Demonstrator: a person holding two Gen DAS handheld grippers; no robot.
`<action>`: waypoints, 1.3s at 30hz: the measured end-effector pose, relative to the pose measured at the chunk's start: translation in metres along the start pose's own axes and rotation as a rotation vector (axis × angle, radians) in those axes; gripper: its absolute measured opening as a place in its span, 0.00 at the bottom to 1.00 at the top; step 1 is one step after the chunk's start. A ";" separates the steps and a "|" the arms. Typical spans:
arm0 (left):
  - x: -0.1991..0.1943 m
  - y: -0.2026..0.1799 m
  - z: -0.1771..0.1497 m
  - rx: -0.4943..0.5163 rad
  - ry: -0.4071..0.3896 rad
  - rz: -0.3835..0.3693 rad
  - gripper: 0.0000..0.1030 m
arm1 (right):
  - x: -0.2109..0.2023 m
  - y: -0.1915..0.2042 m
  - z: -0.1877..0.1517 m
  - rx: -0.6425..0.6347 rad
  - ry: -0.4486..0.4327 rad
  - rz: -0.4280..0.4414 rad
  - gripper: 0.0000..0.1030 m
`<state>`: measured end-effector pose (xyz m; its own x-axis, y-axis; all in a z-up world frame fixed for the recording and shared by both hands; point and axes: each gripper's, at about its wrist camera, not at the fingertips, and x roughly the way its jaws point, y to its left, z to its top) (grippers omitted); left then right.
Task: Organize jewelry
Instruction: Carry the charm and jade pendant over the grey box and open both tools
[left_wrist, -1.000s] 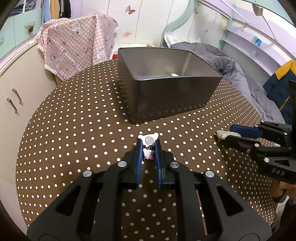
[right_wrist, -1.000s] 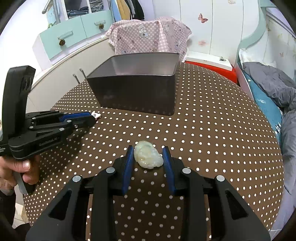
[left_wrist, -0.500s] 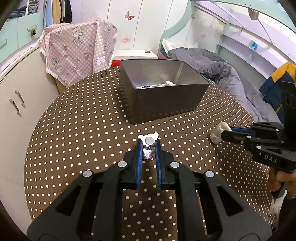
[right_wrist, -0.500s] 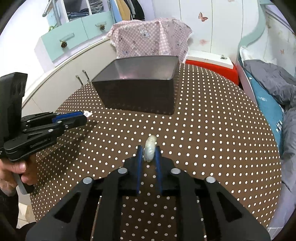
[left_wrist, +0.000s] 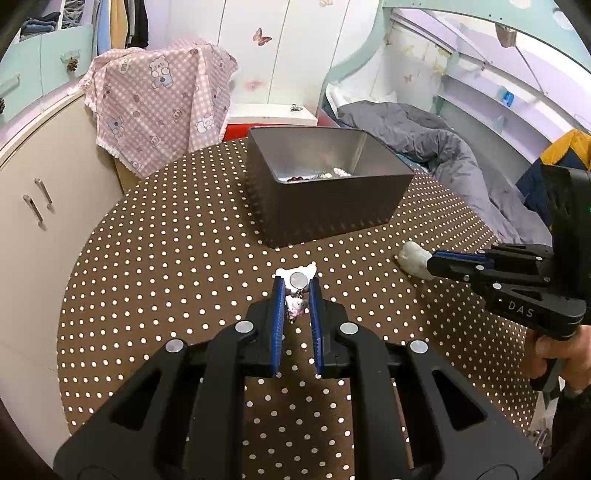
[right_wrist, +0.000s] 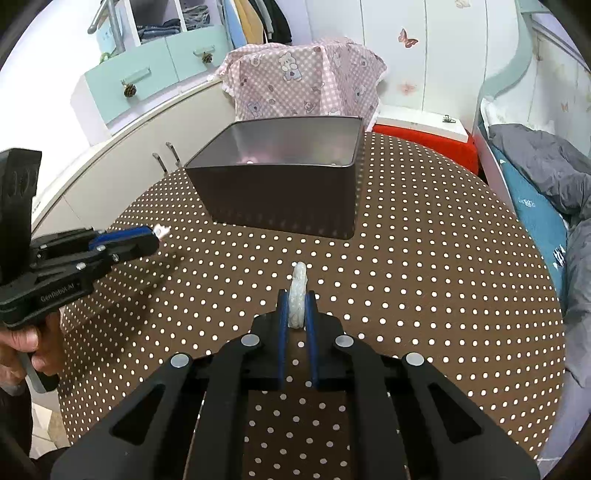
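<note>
My left gripper (left_wrist: 296, 286) is shut on a small white charm (left_wrist: 297, 275) with a silver stud and a pink kitty dangling between the pads. It hangs above the polka-dot table (left_wrist: 166, 258), in front of the dark grey box (left_wrist: 325, 210). The box holds some jewelry (left_wrist: 321, 176). My right gripper (right_wrist: 297, 299) is shut on a pale, milky stone piece (right_wrist: 298, 284) standing on edge between its pads. From the left wrist view, the right gripper (left_wrist: 430, 264) holds the stone (left_wrist: 412, 258) to the right of the box. In the right wrist view, the left gripper (right_wrist: 155, 236) is at the left.
The round table drops off on all sides. A cream cabinet (left_wrist: 33, 206) stands to the left, a pink checked cloth (left_wrist: 159, 99) lies behind, and a bed with a grey duvet (left_wrist: 424, 147) is on the right. A hand (right_wrist: 26, 343) grips the left tool.
The right jaws closed on the pale stone, which went from lying flat to standing on edge between the pads. The left gripper rose slightly with the charm, showing more of the box's inside.
</note>
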<state>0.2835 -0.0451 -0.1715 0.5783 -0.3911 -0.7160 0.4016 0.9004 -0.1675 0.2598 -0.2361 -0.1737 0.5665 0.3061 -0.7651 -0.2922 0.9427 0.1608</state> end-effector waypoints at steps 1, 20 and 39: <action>-0.001 -0.001 -0.001 0.001 -0.001 0.001 0.13 | 0.001 0.000 0.000 -0.003 0.005 0.000 0.07; 0.006 -0.005 -0.005 0.002 0.012 -0.004 0.13 | 0.028 0.017 0.009 -0.083 0.053 0.005 0.09; -0.028 0.006 0.030 0.009 -0.086 0.002 0.13 | -0.037 0.018 0.048 -0.049 -0.117 0.113 0.08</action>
<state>0.2910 -0.0346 -0.1314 0.6377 -0.4050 -0.6552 0.4071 0.8993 -0.1597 0.2707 -0.2236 -0.1127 0.6128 0.4253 -0.6660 -0.3942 0.8950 0.2089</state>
